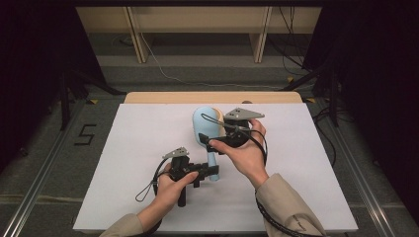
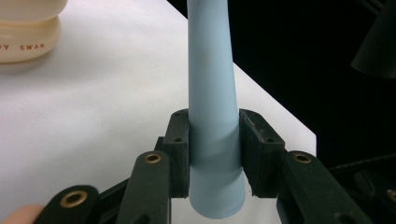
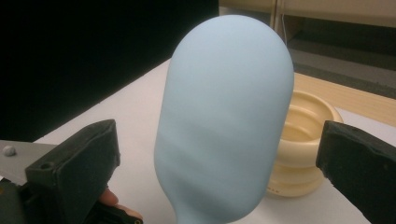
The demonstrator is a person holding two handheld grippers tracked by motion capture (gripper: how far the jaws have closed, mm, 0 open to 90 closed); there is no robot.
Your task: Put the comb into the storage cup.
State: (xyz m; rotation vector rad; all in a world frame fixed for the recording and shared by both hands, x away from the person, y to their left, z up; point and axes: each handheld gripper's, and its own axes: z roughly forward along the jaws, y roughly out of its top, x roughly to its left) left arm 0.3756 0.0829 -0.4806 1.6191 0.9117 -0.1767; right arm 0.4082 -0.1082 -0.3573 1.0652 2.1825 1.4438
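The left gripper (image 2: pixel 212 154) has its fingers (image 2: pixel 180 149) clamped on the narrow handle end of a pale blue paddle-shaped tool (image 2: pixel 212 93), which is held above the white table (image 1: pixel 138 148) with its broad rounded head just in front of a cream ribbed container (image 3: pixel 303 140). The right gripper (image 3: pixel 219 158) has its fingers (image 3: pixel 74 163) spread apart on either side of that broad head, not touching it.
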